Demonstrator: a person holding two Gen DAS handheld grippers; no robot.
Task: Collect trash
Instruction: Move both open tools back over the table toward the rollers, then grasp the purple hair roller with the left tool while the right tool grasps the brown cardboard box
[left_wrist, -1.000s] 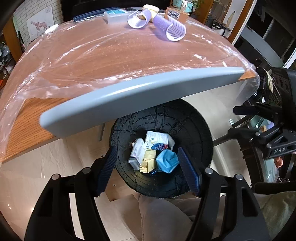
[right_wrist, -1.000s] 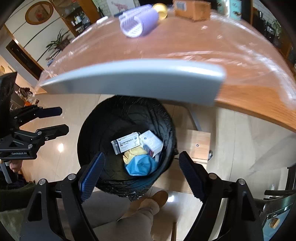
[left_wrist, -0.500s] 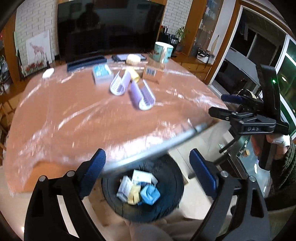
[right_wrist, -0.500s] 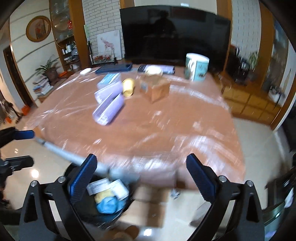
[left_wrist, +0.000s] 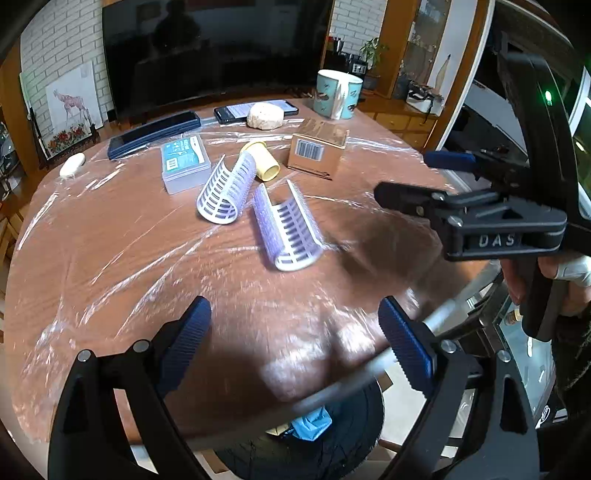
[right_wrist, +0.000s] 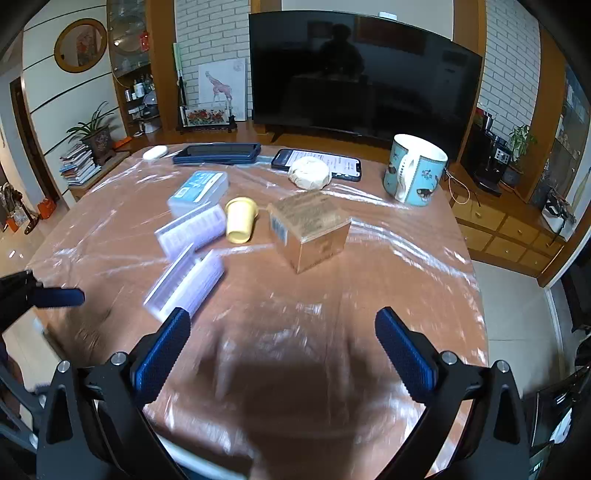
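Both grippers rose from bin to table, jaws wide, empty.

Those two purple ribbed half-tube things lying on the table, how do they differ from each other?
The farther purple half-tube lies beside the yellow cup and the clear plastic box; the nearer purple half-tube lies apart, closer to the table edge. The farther one's open end faces lower left in the left view, the nearer one's lower right. Both share the same ribbed look and lie on their sides on the plastic film.
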